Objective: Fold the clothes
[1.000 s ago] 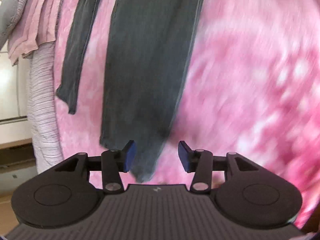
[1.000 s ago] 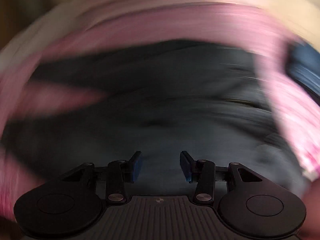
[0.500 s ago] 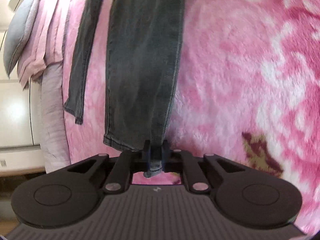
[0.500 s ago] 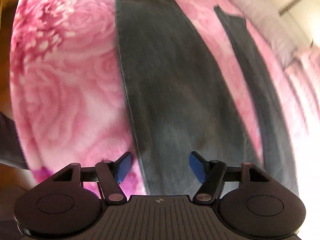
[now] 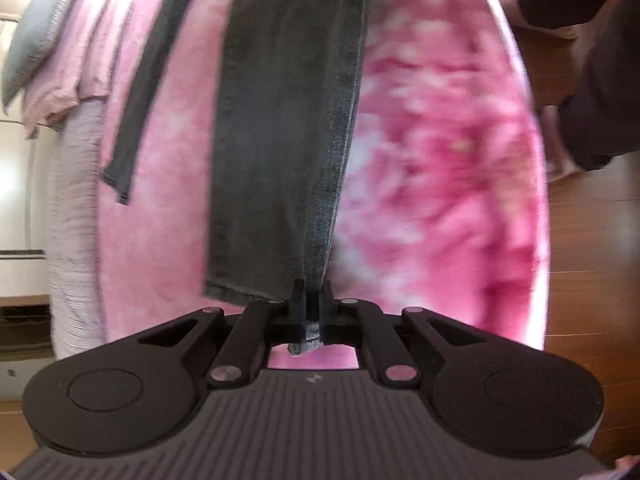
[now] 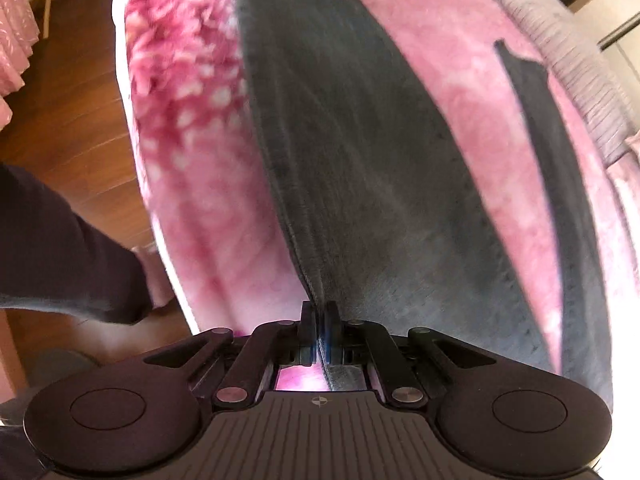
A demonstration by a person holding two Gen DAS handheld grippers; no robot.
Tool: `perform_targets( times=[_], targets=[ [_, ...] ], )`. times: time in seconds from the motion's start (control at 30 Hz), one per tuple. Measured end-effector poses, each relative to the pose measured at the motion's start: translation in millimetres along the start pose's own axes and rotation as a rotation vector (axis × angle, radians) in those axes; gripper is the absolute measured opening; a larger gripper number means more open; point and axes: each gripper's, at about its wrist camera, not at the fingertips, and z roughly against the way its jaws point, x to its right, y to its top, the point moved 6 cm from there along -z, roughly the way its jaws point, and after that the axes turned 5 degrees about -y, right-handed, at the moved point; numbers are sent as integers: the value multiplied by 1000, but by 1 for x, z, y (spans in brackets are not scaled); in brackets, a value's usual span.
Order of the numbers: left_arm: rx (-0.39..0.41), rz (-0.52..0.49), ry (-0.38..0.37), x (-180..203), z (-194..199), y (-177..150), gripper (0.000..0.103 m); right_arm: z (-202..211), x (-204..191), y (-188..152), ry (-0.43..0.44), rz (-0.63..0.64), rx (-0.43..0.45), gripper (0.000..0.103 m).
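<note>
Jeans [image 5: 280, 120] hem pinched in L tool [image 5: 313, 312], edge in R tool [image 6: 319, 332].

This is a home, most likely a bedroom. A bed [image 5: 440, 168] takes up most of both views, covered by a plush pink floral blanket [image 6: 188, 120], with a grey pillow [image 5: 36, 36] and pale pink bedding [image 5: 80, 60] bunched at its far end. Dark jeans [image 5: 280, 120] lie spread across it. Polished wooden floorboards [image 6: 68, 92] run alongside, and white cabinet fronts [image 5: 16, 184] stand beyond.

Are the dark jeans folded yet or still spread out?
Still spread: the jeans lie at full length on the pink blanket, one leg apart.
</note>
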Motion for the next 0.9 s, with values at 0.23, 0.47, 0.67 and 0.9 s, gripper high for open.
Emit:
perform_targets(
  times=[0.23, 0.47, 0.67, 0.9],
  targets=[
    [8, -2, -20, -3, 7, -6, 12, 11, 24, 4, 46, -39, -12, 7],
    [-3, 82, -47, -46, 26, -36, 35, 53, 80, 4, -67, -169, 34, 62],
    [-78, 138, 49, -114, -13, -50, 35, 42, 163, 1, -241, -291, 2, 62],
    [-32, 87, 254, -231, -124, 22, 37, -15, 239, -18, -315, -300, -29, 49]
  ],
)
